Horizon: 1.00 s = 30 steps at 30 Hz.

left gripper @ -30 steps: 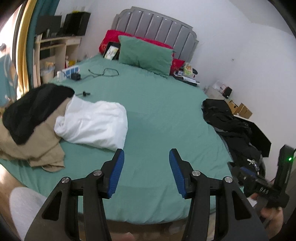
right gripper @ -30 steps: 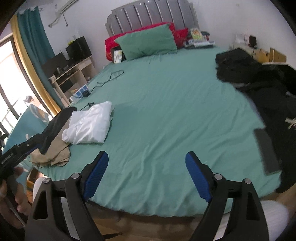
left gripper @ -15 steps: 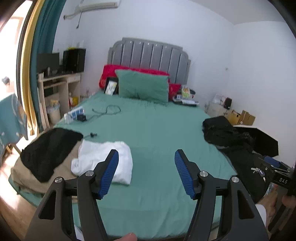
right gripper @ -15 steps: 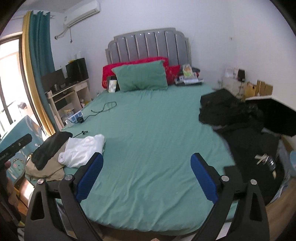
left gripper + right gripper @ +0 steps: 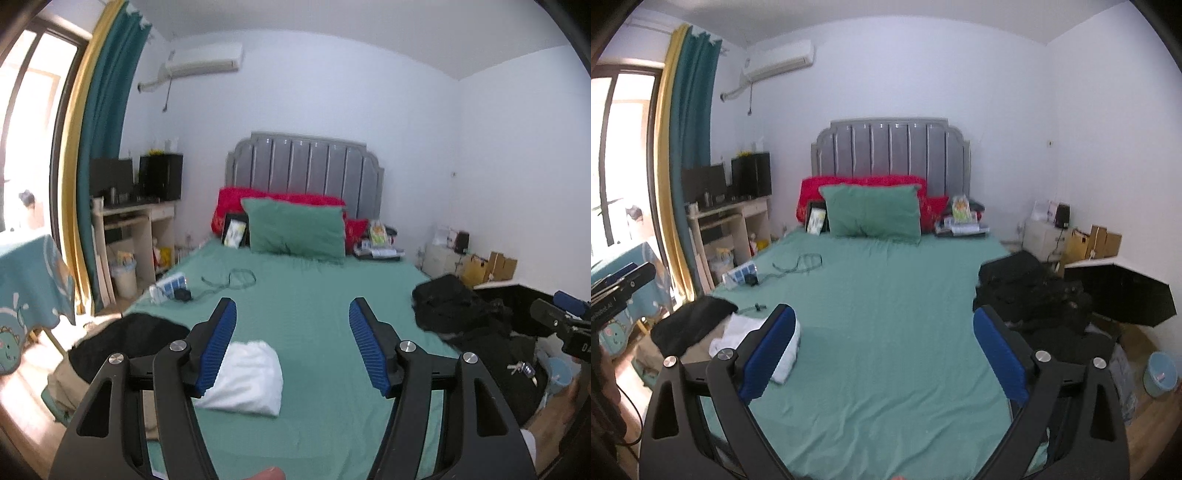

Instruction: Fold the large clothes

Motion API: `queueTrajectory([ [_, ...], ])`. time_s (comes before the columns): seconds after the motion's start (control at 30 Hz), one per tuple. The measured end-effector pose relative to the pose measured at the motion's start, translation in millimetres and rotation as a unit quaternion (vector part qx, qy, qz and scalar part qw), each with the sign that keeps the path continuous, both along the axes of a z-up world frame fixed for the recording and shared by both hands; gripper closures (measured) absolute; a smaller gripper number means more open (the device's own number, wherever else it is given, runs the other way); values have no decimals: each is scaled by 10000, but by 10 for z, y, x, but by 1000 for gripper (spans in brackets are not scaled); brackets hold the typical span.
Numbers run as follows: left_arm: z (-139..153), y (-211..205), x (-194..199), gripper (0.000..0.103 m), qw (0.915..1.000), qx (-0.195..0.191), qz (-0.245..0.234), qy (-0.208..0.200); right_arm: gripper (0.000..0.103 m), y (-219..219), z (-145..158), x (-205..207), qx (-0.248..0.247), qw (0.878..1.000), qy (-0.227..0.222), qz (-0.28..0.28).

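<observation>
Left gripper: lower centre of left view, blue pads spread apart, nothing between them, raised above bed.
Right gripper: lower centre of right view, pads spread wider, empty.
White garment: folded, on green sheet, lower left, partly behind left finger.
Black garment on tan garment: left edge of bed, beside white one.
Black clothes pile: right edge of bed, mid-right of frame.
Green pillow: centre, against grey headboard.
Cable: on sheet, left of centre.
</observation>
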<state>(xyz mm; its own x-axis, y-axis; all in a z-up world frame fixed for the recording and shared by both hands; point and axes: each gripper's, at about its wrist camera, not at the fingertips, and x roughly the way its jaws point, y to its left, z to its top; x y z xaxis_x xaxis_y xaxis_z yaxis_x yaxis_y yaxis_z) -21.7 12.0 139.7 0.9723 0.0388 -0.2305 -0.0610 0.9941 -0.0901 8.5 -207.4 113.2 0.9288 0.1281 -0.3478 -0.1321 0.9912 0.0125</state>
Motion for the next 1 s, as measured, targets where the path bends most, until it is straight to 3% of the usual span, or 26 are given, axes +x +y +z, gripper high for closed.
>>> queueTrajectory([
  [0.2,236,60,-280,35,9988,-44,81,-481,3,78,256,-161,67,9987,-494,100],
  [0.27,287,70,-346,24,9979,-33,120,-635,2,106,302,-209,147,9969,-693,343],
  [0.37,342,88,-450,18,9950,66,195,-980,1,155,323,-226,196,9956,-848,358],
  [0.5,289,49,-375,15,9968,242,57,-765,1,227,290,-193,200,9955,-864,326],
  [0.63,157,104,-312,15,9988,71,20,-487,1,306,227,-116,263,9957,-701,544],
  [1.0,-48,283,-243,15,9993,11,176,-334,1,481,-11,40,61,9983,-314,493],
])
